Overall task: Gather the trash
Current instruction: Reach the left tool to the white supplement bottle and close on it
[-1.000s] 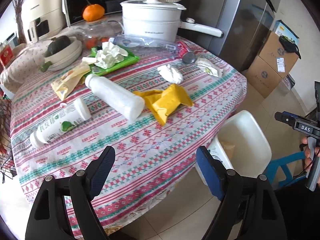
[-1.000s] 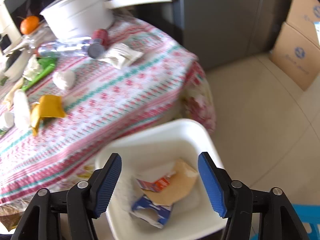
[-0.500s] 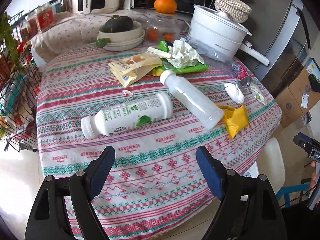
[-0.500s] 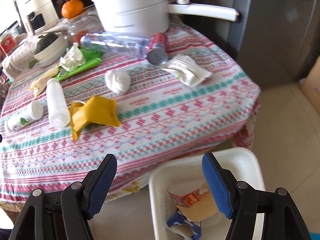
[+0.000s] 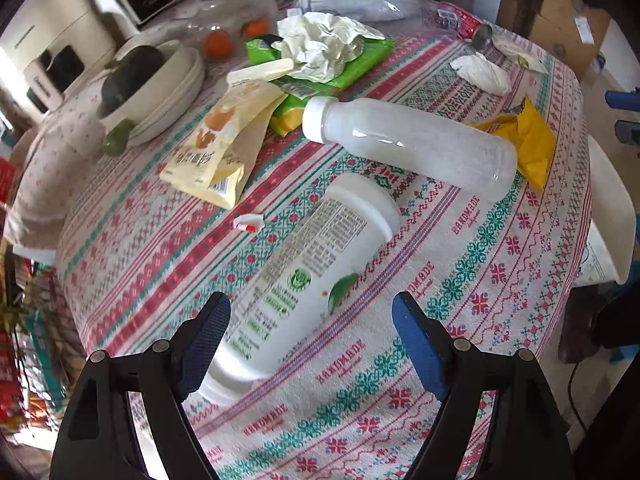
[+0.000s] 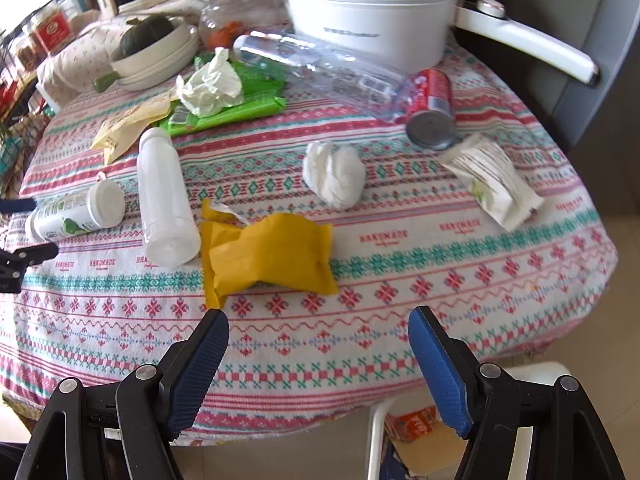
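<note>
My left gripper (image 5: pixel 310 328) is open, its fingers on either side of a white labelled bottle (image 5: pixel 308 276) lying on the patterned tablecloth (image 5: pixel 400 400). A frosted bottle (image 5: pixel 412 148) and a yellow wrapper (image 5: pixel 532 144) lie beyond. My right gripper (image 6: pixel 318 344) is open and empty at the table's front edge, just short of the yellow wrapper (image 6: pixel 268 256). A tissue ball (image 6: pixel 334 178), a white sachet (image 6: pixel 494 178), a red can (image 6: pixel 432 110) and the labelled bottle (image 6: pixel 76 214) lie on the table. The white bin (image 6: pixel 460 424) holds trash below.
A white pot (image 6: pixel 368 16) with a long handle, a clear crushed bottle (image 6: pixel 320 68), green packets with crumpled paper (image 6: pixel 216 84), a beige pouch (image 5: pixel 224 144), a bowl with squash (image 5: pixel 148 84) and a glass jar (image 5: pixel 236 16) crowd the far side. A wire rack (image 6: pixel 16 80) stands left.
My left gripper has dropped down and forward over the table, closing in around the labelled bottle. My right gripper has risen from the bin and moved toward the yellow wrapper.
</note>
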